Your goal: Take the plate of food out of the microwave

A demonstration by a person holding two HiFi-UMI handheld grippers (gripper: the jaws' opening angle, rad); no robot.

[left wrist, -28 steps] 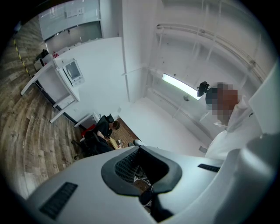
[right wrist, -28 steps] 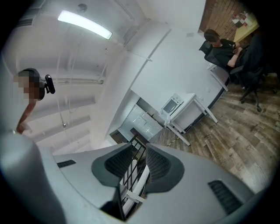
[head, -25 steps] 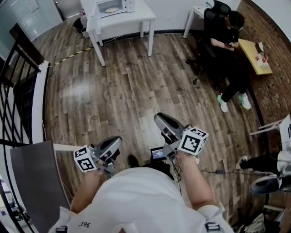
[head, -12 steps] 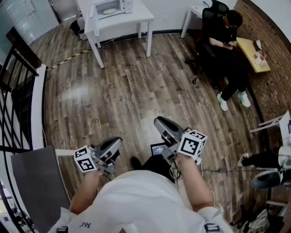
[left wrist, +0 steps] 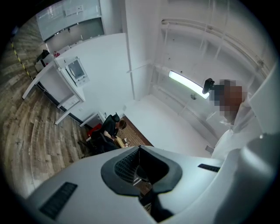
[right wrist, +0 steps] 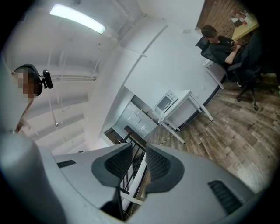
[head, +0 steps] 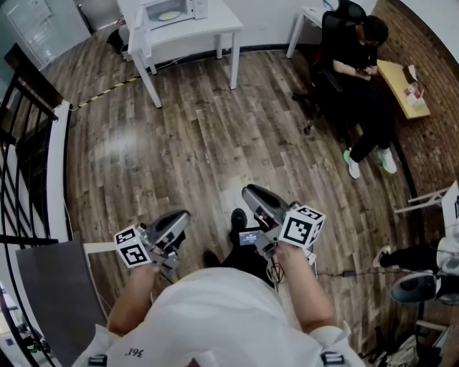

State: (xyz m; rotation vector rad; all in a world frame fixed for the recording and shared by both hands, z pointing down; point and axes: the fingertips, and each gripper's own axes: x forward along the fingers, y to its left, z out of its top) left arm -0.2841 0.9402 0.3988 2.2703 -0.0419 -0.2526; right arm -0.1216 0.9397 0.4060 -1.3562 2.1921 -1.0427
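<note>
- Black railing (head: 25, 100): far to the left of the microwave (head: 174, 10), out of the walking line.
- Left gripper (head: 179, 221): held low at the body, well apart from the microwave across bare wood floor. Its jaws are pressed together at the tips with nothing between them.
- Microwave: it stands on the white table (head: 224, 27), and its door seems swung open. The plate of food (head: 170, 15) lies inside, untouched. In the head view it has drifted slightly up and left over the last 1 second.
- Shoe (head: 239, 216): now forward between the 2 grippers, where 1 second ago it was not. I judge the person is stepping toward the microwave, so the task is only at the approach.
- Right gripper (head: 252, 195): equally far from the microwave, jaws spread, empty and unchanged.
- Seated person (head: 358, 64): right of the microwave, clear of the route.
</note>
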